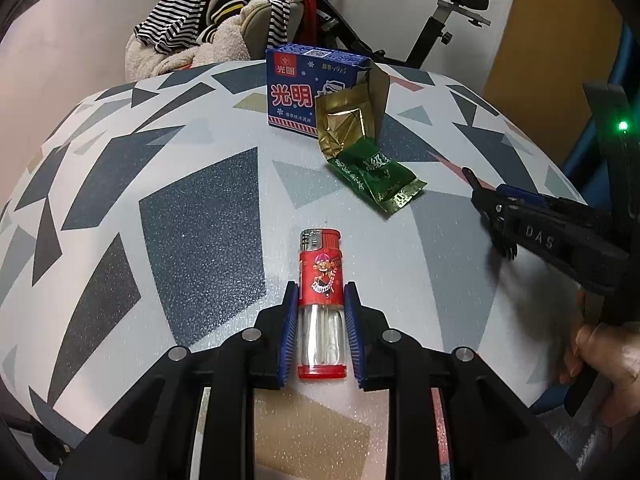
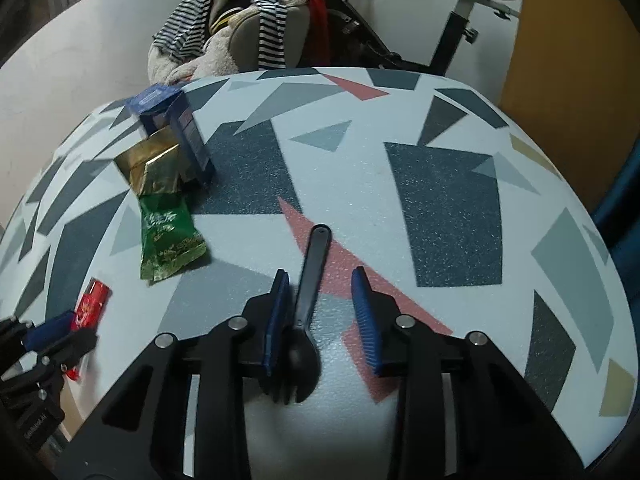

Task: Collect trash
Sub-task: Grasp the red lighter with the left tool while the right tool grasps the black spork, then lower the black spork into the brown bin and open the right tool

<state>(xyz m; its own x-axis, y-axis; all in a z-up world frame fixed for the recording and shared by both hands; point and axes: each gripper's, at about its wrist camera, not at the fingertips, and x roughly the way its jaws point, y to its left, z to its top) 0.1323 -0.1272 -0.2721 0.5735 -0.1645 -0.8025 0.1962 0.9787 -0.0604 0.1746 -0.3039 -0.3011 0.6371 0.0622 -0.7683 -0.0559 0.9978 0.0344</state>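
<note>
**Two items in reach, nothing binned yet**

Taking the green packet point(image 1: 374, 178) as landmark: nearer the camera and slightly left, the left gripper point(image 1: 321, 332) is closed on the red lighter point(image 1: 321, 304). Behind the packet stand the gold wrapper point(image 1: 345, 124) and blue box point(image 1: 308, 88). To its right, the right gripper point(image 2: 320, 320) straddles the black spork point(image 2: 308, 308), jaws apart. No bin shows; all pieces seem left to collect.

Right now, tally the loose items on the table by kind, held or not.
Lighter, between the left gripper pads: 1
Black plastic spork, between the open right gripper fingers: 1
Green-gold wrapper: 1
Blue carton: 1
Total: 4
</note>
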